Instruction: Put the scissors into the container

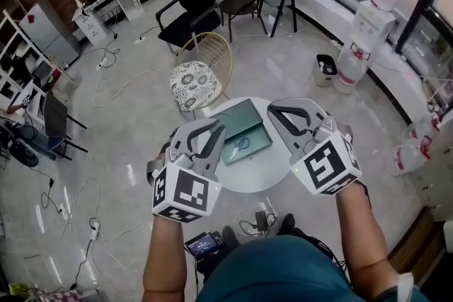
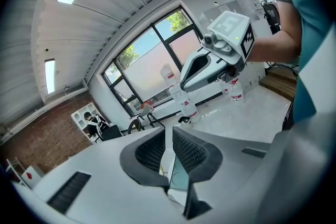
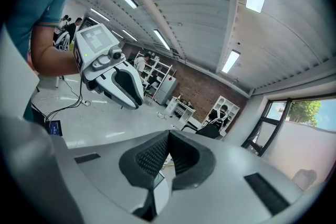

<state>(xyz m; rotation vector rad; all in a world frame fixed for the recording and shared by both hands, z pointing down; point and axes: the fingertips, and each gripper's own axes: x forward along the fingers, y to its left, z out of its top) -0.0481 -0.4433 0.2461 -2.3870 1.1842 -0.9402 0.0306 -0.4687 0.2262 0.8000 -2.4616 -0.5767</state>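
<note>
A green container [image 1: 241, 118] lies open on the small round white table [image 1: 267, 170], its lighter green half [image 1: 253, 143] nearer to me. The scissors [image 1: 239, 146] show as a small dark shape on that lighter half. My left gripper [image 1: 203, 132] hangs above the table's left side, jaws shut with nothing held. My right gripper [image 1: 280, 112] is held above the table's right side, also shut and empty. In the left gripper view, the left gripper [image 2: 169, 136] leaves a thin slit through which a strip of green container [image 2: 178, 176] shows. The right gripper [image 3: 169, 148] has its pads together.
A gold-framed chair with a patterned cushion [image 1: 192, 81] stands just beyond the table. Black chairs [image 1: 191, 3] and a water dispenser [image 1: 368, 32] stand farther off. Cables [image 1: 78, 216] and a small device [image 1: 203, 244] lie on the floor near my feet.
</note>
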